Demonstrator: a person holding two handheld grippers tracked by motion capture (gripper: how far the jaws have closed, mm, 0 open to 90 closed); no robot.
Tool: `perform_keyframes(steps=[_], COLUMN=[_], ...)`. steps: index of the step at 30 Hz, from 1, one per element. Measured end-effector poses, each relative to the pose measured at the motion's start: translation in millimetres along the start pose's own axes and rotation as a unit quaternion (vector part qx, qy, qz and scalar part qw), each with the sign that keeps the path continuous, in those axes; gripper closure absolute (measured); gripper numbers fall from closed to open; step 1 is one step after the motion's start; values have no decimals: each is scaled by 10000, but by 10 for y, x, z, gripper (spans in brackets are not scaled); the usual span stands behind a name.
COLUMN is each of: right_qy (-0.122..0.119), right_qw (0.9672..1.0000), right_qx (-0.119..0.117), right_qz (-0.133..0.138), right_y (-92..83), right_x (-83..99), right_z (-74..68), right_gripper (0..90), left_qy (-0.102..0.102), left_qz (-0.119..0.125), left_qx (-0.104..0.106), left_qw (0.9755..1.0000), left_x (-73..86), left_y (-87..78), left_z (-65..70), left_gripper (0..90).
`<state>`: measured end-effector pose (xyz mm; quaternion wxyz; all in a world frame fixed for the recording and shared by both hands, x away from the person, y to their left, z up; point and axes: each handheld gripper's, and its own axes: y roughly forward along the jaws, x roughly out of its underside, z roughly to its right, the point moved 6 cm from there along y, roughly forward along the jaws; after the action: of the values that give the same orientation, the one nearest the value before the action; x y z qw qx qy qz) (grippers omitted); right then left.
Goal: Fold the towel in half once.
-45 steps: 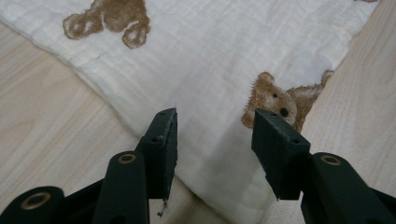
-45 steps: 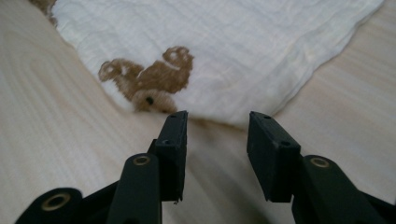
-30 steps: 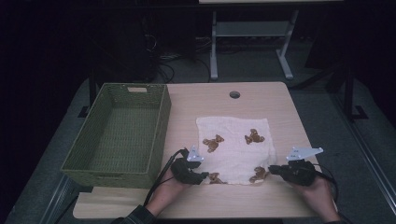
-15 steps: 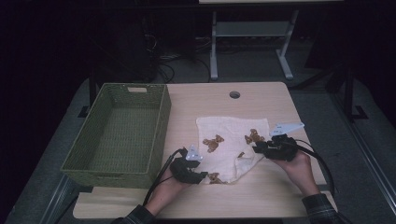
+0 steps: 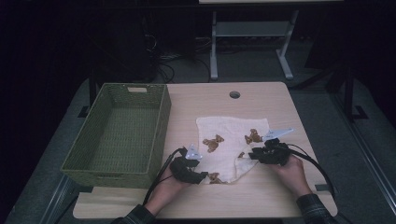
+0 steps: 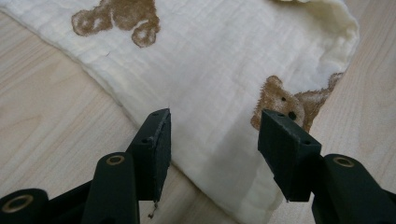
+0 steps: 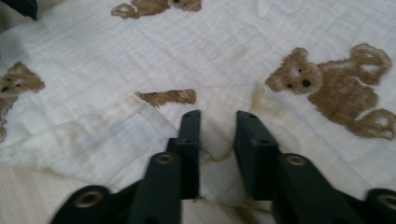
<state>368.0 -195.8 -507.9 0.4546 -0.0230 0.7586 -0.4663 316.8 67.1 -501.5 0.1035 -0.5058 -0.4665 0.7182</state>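
Observation:
A cream cloth (image 5: pixel 229 140) printed with brown teddy bears lies on the wooden table (image 5: pixel 205 100). Its near right part is folded over toward the middle. My left gripper (image 5: pixel 204 176) rests at the cloth's near left corner. In the left gripper view (image 6: pixel 215 126) its jaws are open and have just been opening, with flat cloth (image 6: pixel 210 70) lying between them untouched. My right gripper (image 5: pixel 252 155) sits at the folded right edge. In the right gripper view (image 7: pixel 218 128) its jaws have just been closing and are shut on a raised ridge of cloth (image 7: pixel 233 56).
A green woven basket (image 5: pixel 161 126) stands empty on the table's left side, close to my left hand. A round cable hole (image 5: pixel 235 94) sits near the far edge. Bare wood lies beyond and to the right of the cloth.
My right gripper has moved left and away from the near right corner, dragging the cloth's corner over onto the cloth. The left gripper has stayed put.

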Motion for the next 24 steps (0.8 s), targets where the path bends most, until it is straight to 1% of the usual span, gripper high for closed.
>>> perform_keyframes(steps=[2, 3, 5, 6, 8, 9, 10, 11, 12, 13, 14, 17, 18, 19, 20, 21, 22, 23, 24], right_qy=[-65, -114, -134, -128, -131, -131, -179, -179, -149, -119, -119, -123, -85, -61, -61, -29, -1, -1, 25], right_qw=[10000, 9999, 9999, 9998, 9997, 9997, 9995, 9995, 9994, 9994, 9994, 9994, 9993, 9994, 9994, 9995, 9995, 9995, 9996], right_qx=[29, 30, 45, 28, 21, 21, 22, 22, 4, 5, 5, 83, 121, 154, 154, 150, 152, 152, 150], right_qz=[0, 20, 46, 139, 199, 199, 263, 263, 304, 328, 328, 322, 334, 306, 306, 292, 288, 288, 255], right_y=[13, 4, -16, -104, -199, -199, -328, -328, -453, -497, -497, -668, -774, -804, -804, -871, -887, -887, -930], right_x=[5, 3, -2, -8, 8, 8, 69, 69, 143, 173, 173, 319, 441, 486, 486, 612, 649, 649, 748], right_z=[-8, -14, -18, -33, -58, -58, -85, -85, -107, -117, -117, -137, -155, -159, -159, -163, -167, -167, -187], right_gripper=[825, 843, 852, 861, 863, 863, 862, 862, 862, 862, 862, 862, 862, 862, 862, 861, 861, 861, 855], left_qy=[9, 11, 17, 10, -9, -9, -14, -14, -11, -11, -4, 17, 10, 16, 16, 26, 27, 27, 26], left_qz=[17, 22, 12, 13, 21, 21, 34, 34, 37, 37, 41, 54, 65, 56, 56, 45, 45, 45, 33], left_qx=[-5, -15, -8, -16, -18, -18, -20, -20, -9, -9, -5, 17, 15, 16, 16, 26, 24, 24, 49], left_qw=[10000, 10000, 10000, 10000, 10000, 10000, 10000, 10000, 10000, 10000, 10000, 10000, 10000, 10000, 10000, 10000, 10000, 10000, 10000], left_x=[-2, -3, -1, 0, 1, 1, -1, -1, -4, -4, -5, -14, -20, -22, -22, -24, -25, -25, -31], left_y=[-3, -5, -11, -17, -21, -21, -24, -24, -26, -26, -27, -34, -35, -34, -34, -31, -28, -28, -26], left_z=[1, -1, -4, -8, -11, -11, -15, -15, -16, -16, -14, -13, -16, -19, -19, -20, -19, -19, -13], left_gripper=[435, 435, 436, 435, 436, 436, 436, 435, 434, 433, 433, 431, 426, 421, 416, 415, 412, 409, 409])
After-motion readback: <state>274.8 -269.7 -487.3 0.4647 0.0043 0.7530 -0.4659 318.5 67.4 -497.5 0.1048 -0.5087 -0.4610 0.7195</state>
